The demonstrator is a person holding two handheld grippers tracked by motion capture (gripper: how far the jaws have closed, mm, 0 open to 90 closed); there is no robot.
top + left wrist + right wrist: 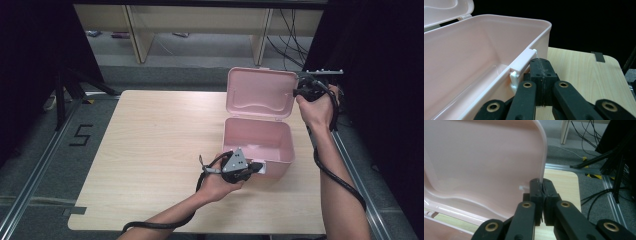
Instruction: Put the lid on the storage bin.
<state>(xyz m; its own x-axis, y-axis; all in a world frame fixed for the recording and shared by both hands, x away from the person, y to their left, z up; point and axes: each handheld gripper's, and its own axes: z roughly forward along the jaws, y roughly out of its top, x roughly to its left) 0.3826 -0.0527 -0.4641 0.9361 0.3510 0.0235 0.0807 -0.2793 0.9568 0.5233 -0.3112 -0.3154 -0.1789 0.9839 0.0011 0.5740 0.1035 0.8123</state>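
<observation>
A: The wooden table carries the pink box near its right edge, its lid standing upright.

B: From above, grips are hidden. The right gripper view shows the right gripper pinching the lid's edge.

A: And the left gripper, pressed together, pinches the small latch tab on the box's front wall.

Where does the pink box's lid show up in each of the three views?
High view: the lid stands open, upper right of centre, behind the box, with the right tongs at its right edge.
Left gripper view: one corner of the lid at top left, above the box rim.
Right gripper view: the lid's inside across the left half, its edge pinched in the tongs.
Shared landmark: the wooden table.
</observation>
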